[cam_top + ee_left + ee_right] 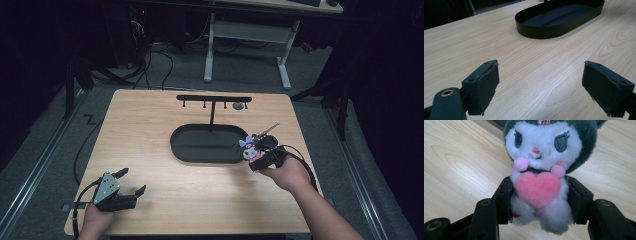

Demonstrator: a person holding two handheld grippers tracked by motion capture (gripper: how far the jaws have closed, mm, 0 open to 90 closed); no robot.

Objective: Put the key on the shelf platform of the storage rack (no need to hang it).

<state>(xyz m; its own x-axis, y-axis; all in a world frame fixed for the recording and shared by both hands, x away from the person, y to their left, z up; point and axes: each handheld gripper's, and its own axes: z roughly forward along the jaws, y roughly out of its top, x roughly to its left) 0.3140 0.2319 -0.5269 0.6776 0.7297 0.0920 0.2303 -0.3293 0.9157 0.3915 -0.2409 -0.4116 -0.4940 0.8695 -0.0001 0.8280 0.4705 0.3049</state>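
A small plush toy [250, 147] with a white face, dark hood and pink heart [537, 188] is held upright just above the table, right of the black oval tray [175, 142]. My right gripper [260, 155] is shut on its body, one pad on each side [540, 195]. A thin metal piece [270, 129] sticks up from the toy's head. My left gripper [131, 181] rests low near the table's front left corner. Its jaws stand apart over bare wood [540, 85] with nothing between them. The tray [539, 32] lies ahead of it.
A black T-shaped stand [214, 98] with several small hooks rises from the far side of the tray; a small grey object [239, 105] hangs under its right end. White desk legs [285, 65] stand on the floor beyond the table.
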